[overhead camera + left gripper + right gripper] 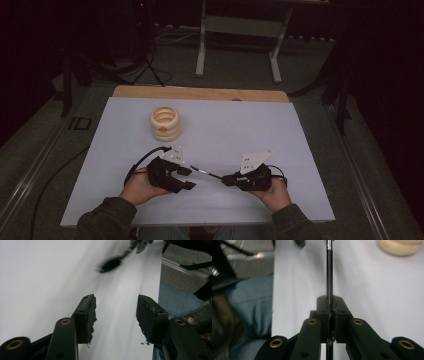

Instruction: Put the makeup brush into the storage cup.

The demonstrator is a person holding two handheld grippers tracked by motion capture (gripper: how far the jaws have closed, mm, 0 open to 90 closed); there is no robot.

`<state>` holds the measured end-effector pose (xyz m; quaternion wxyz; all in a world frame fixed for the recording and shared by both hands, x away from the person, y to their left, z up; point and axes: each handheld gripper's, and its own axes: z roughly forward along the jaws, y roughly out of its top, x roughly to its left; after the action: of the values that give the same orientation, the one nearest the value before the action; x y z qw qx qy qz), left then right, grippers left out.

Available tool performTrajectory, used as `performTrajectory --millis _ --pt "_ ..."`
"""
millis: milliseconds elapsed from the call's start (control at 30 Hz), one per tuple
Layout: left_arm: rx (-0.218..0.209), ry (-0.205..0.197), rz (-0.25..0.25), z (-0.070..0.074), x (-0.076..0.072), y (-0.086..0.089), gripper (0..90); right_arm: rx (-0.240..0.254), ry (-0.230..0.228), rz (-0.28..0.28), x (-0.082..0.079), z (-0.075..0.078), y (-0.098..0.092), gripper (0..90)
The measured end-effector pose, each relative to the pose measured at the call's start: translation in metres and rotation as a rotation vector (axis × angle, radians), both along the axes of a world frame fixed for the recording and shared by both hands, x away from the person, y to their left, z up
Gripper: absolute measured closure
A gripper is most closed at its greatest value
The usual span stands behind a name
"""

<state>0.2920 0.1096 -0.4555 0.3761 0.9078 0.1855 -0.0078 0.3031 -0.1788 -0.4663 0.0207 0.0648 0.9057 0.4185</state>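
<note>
Holding the thin black stick (206, 173) low in the middle of the high view, your right tongs (226, 179) pinch one end tight. Your left tongs (187, 177) are spread wide with nothing in them. The stick could slip and drop on the white table (280, 135) if you tip it.
</note>
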Motion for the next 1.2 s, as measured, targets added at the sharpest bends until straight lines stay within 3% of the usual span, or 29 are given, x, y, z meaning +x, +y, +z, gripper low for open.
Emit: performTrajectory --millis 133,333,500,733,967,1200 --pt "-0.03 0.006 0.013 0.002 0.003 -0.011 56.9 0.052 0.004 -0.038 0.002 0.002 0.01 85.0" --pt "-0.096 0.006 0.078 0.008 0.009 -0.016 60.9 0.116 0.027 -0.073 0.005 -0.001 0.023 85.0" --pt "-0.129 0.005 0.106 0.01 0.011 -0.018 66.5 0.136 0.043 -0.084 0.007 -0.009 0.028 85.1" --pt "-0.149 0.009 0.113 0.01 0.011 -0.018 71.6 0.11 0.038 -0.082 0.006 -0.013 0.032 85.1" --pt "-0.171 0.031 0.113 0.01 0.013 -0.018 76.0 0.072 0.023 -0.067 0.005 -0.018 0.036 85.0" --pt "-0.211 0.066 0.089 0.01 0.013 -0.018 84.4 0.068 0.014 -0.063 0.003 -0.021 0.038 84.3"
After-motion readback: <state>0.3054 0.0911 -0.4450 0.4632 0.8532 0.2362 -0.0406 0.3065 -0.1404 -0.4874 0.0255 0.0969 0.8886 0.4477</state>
